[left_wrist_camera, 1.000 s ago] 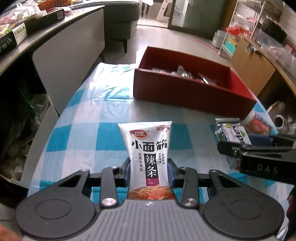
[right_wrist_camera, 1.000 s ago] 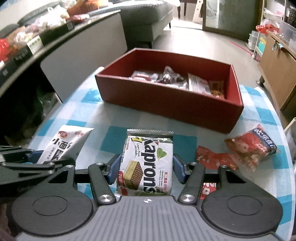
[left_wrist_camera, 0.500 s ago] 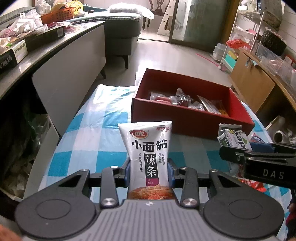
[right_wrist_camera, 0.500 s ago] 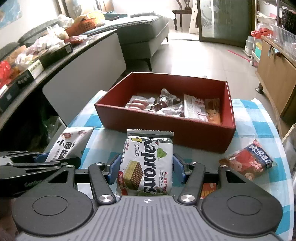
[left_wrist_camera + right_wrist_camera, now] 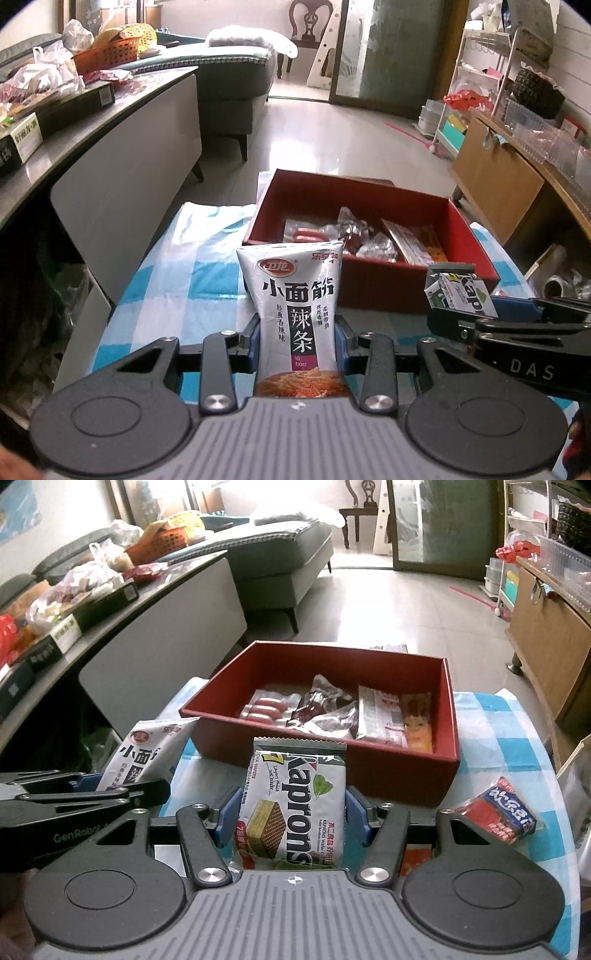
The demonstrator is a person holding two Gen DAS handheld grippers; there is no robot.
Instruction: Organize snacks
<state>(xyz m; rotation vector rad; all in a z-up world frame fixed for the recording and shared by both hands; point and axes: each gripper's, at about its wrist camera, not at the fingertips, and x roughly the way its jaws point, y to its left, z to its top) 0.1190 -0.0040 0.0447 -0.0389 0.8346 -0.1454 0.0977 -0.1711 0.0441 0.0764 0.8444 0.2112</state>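
The left gripper [image 5: 298,341] has its fingers closed on the lower half of a white latiao packet [image 5: 297,302]. The packet stands upright, so the upper half projects forward, clear of the fingers and free to enter a container first. The right gripper [image 5: 291,814] holds a Kaprons wafer packet [image 5: 293,805] the same way, fingers pressed against both side edges and the sealed top edge pointing ahead.

Both packets are carried above the checked worktop [image 5: 207,273], side by side. In the left wrist view the right gripper sits at 3 o'clock; in the right wrist view the left gripper sits at 9 o'clock.

The red box [image 5: 448,716] lies at 12 o'clock from both grippers, its near wall just beyond the packet tops. It already contains sausages, foil-wrapped pieces and flat packets. Judgement: both items are in transit to this box.

A red snack bag [image 5: 500,816] lies on the worktop at 3 o'clock in the right wrist view, outside the box and not yet sorted.
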